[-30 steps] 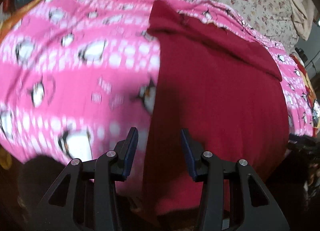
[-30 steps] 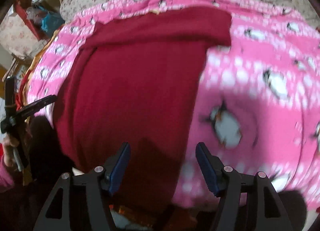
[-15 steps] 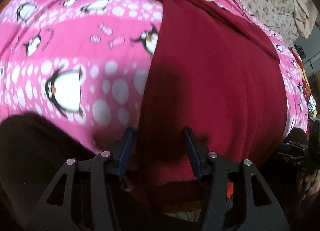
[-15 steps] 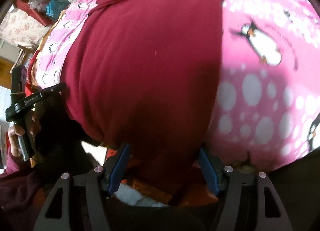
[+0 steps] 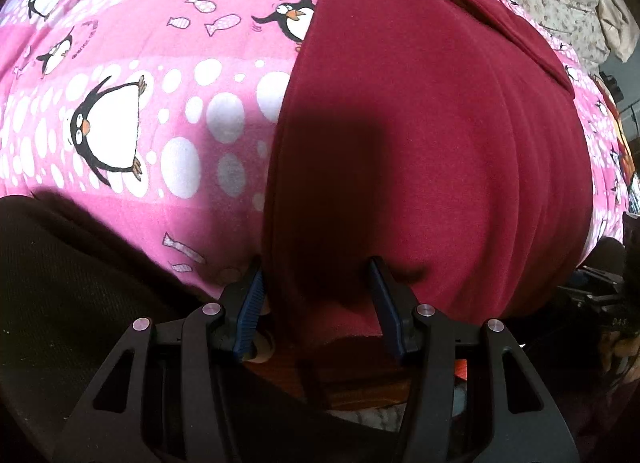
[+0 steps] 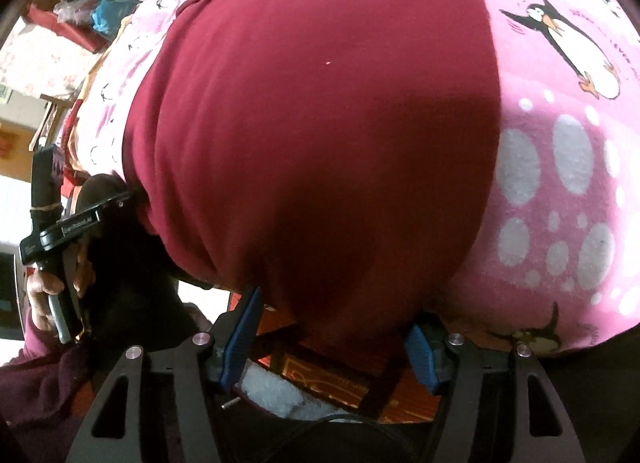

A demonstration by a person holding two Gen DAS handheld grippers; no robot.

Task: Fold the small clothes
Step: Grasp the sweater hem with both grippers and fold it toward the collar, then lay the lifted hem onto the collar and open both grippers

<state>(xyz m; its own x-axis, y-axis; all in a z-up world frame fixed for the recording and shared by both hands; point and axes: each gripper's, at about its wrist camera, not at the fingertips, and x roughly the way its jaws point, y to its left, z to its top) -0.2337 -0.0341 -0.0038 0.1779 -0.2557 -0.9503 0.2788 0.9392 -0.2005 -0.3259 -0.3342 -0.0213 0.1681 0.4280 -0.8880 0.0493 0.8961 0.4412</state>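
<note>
Both grippers, L (image 5: 316,303) and R (image 6: 334,337), gape around near hem of maroon top (image 5: 420,135), flat on penguin blanket (image 5: 160,111). Risk: pads snag blanket too, or only one layer, so fold drags crooked.

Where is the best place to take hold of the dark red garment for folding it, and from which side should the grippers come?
Grip the dark red garment at its near hem, one corner per gripper, coming from the near bed edge. It lies flat on the pink penguin blanket, and the hem overhangs slightly, so fingers can slip around it. The left gripper and right gripper already straddle those corners, jaws open.
</note>
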